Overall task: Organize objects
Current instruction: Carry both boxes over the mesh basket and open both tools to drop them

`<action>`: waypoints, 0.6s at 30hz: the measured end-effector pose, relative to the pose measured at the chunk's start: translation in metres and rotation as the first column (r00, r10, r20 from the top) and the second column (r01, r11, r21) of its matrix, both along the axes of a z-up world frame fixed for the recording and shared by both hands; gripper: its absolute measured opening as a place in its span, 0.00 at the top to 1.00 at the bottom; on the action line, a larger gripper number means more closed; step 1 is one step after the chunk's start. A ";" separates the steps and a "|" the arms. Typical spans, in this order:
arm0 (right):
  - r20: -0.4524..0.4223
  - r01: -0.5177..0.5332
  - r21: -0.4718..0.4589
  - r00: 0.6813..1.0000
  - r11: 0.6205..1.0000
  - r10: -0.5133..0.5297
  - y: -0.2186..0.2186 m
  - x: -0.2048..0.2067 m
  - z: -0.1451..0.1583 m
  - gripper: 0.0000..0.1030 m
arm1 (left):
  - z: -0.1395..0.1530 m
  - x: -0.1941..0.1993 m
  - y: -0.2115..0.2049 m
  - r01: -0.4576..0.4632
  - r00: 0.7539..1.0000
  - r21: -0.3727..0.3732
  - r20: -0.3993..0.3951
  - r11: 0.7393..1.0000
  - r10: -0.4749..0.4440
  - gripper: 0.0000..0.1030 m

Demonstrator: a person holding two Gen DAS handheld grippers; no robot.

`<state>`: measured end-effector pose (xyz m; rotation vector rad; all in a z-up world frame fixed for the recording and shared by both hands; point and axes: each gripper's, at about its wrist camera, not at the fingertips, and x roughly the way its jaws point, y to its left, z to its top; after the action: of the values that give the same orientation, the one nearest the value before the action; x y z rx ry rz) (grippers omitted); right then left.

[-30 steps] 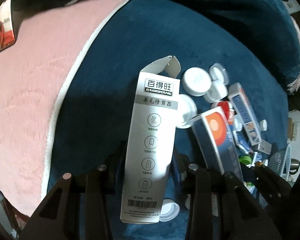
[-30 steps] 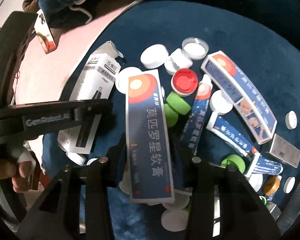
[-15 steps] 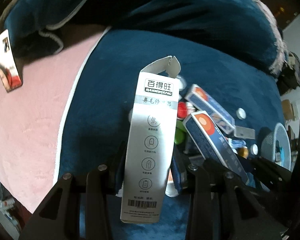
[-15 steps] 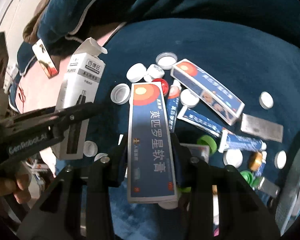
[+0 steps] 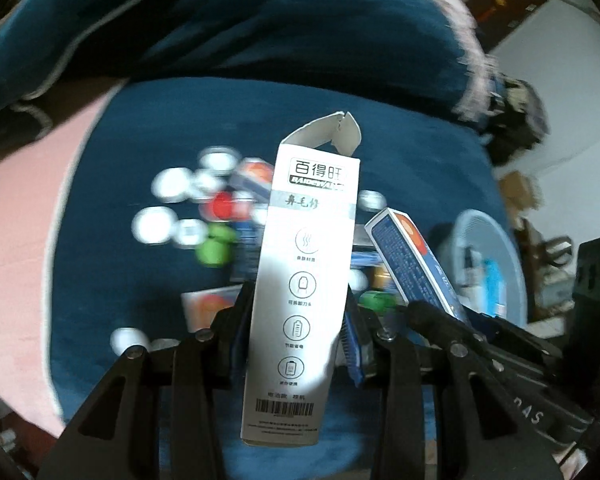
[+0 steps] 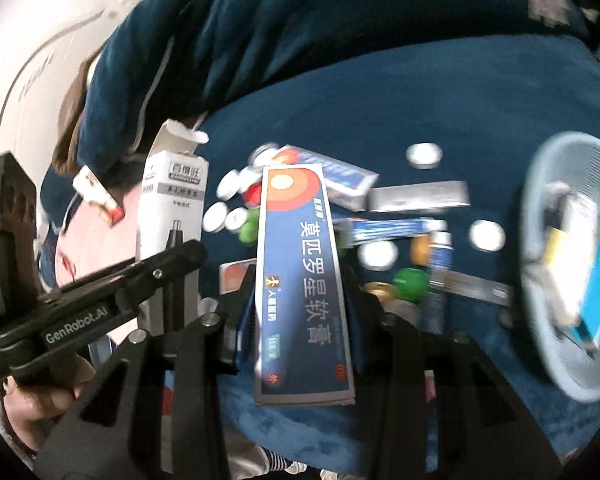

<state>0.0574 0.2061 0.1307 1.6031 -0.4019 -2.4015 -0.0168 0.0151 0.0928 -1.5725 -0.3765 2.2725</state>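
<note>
Left wrist view: left tongs pinch a tall white box by its long sides, top flap open at 12 o'clock, barcode end nearest the camera. The box is held clear above a blue blanket. Behind it the clutter is blurred: white caps at 9 to 10 o'clock of the box, a red cap w/ them, a green cap just below. At 3 o'clock the right tongs' blue box tilts in, w/ a pale blue basket beyond it at 3 o'clock. Pink blanket at far 9 o'clock.

Right wrist view: right tongs pinch the blue box w/ an orange-red disc on its far end, by its long sides, lifted above the blanket. At 9 o'clock the left tongs grip the white box, upright, flap open; a hand shows at 8 o'clock under that tool. Basket at 3 o'clock, lying on the blanket, w/ boxes inside, contents blurred. Between box and basket: scattered white caps, a green cap, a silver box, a second blue box at 12 to 1 o'clock, blue tubes. All blurred, so finer detail can't be told.
</note>
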 end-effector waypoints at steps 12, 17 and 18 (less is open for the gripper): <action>-0.093 0.567 -0.043 0.818 0.823 -0.568 0.177 0.072 0.017 0.63 | 0.035 0.023 0.177 0.373 0.925 0.052 -0.101 0.927 -0.366 0.61; -0.103 0.694 0.033 0.718 0.719 -0.688 0.222 0.094 0.010 0.63 | 0.024 0.028 0.242 0.476 0.878 0.047 -0.077 0.878 -0.472 0.61; -0.107 0.715 0.038 0.698 0.698 -0.708 0.229 0.097 0.008 0.63 | 0.023 0.028 0.254 0.493 0.869 0.044 -0.077 0.869 -0.489 0.61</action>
<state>0.1543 0.4355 0.1390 1.5532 -1.1140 -3.0513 0.0109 0.2694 0.1156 -1.3679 -0.0173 1.8866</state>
